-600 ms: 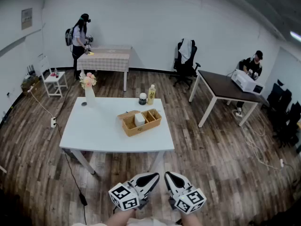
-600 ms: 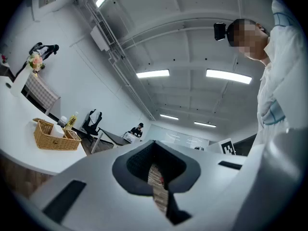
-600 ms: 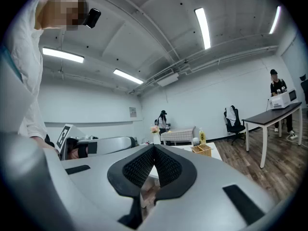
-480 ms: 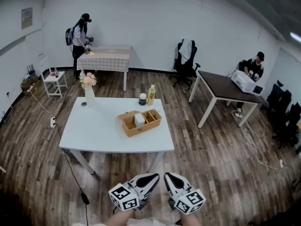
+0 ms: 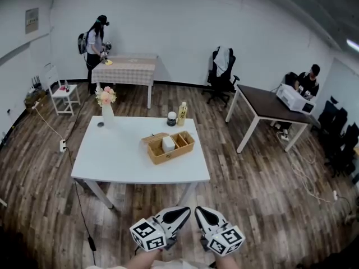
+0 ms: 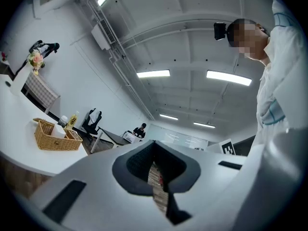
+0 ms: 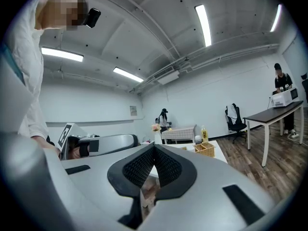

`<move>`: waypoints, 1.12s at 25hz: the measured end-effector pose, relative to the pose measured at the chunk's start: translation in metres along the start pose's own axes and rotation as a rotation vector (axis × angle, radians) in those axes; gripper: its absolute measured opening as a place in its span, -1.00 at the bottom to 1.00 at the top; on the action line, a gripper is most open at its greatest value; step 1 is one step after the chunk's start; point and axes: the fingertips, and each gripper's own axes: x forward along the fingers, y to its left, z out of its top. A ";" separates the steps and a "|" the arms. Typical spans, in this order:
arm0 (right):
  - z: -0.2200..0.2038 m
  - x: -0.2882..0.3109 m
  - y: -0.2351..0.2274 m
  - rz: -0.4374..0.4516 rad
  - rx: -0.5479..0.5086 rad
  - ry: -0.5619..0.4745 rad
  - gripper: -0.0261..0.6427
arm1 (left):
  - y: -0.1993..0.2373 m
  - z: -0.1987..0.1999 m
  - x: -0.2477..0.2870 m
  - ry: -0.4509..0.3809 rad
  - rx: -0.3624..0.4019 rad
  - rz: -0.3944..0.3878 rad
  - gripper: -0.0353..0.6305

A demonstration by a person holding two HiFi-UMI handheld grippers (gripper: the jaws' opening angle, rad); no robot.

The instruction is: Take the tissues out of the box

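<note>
A white tissue box (image 5: pixel 168 143) stands in a wicker basket (image 5: pixel 154 151) on the white table (image 5: pixel 123 156), well ahead of both grippers. My left gripper (image 5: pixel 185 210) and right gripper (image 5: pixel 200 210) hang side by side at the bottom of the head view, over the wooden floor and short of the table's near edge. Both are shut with nothing between the jaws. In the left gripper view the left gripper (image 6: pixel 154 146) has its tips together, and the basket (image 6: pixel 50 137) shows far off at the left. In the right gripper view the right gripper (image 7: pixel 154 148) is likewise shut, with the basket (image 7: pixel 207 149) small behind it.
A vase of flowers (image 5: pixel 105 102), a dark jar (image 5: pixel 171 118) and a yellow bottle (image 5: pixel 182 112) also stand on the table. A person (image 5: pixel 95 43) works at a far table, another (image 5: pixel 305 80) sits at a dark desk (image 5: pixel 269 102). A cable (image 5: pixel 76 200) trails across the floor at left.
The head view has crept slightly toward the table. Both grippers keep their place and stay shut.
</note>
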 end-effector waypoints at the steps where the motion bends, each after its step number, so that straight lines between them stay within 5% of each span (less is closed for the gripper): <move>1: -0.001 0.002 0.001 0.001 0.003 0.001 -0.83 | 0.002 0.001 -0.001 0.002 -0.001 0.000 -0.89; 11: -0.008 0.044 0.019 0.032 0.072 -0.030 -0.82 | 0.038 0.018 -0.035 0.006 -0.012 0.023 -0.89; 28: -0.012 0.137 0.061 0.011 0.022 0.000 -0.81 | 0.118 0.061 -0.100 -0.023 -0.044 0.057 -0.89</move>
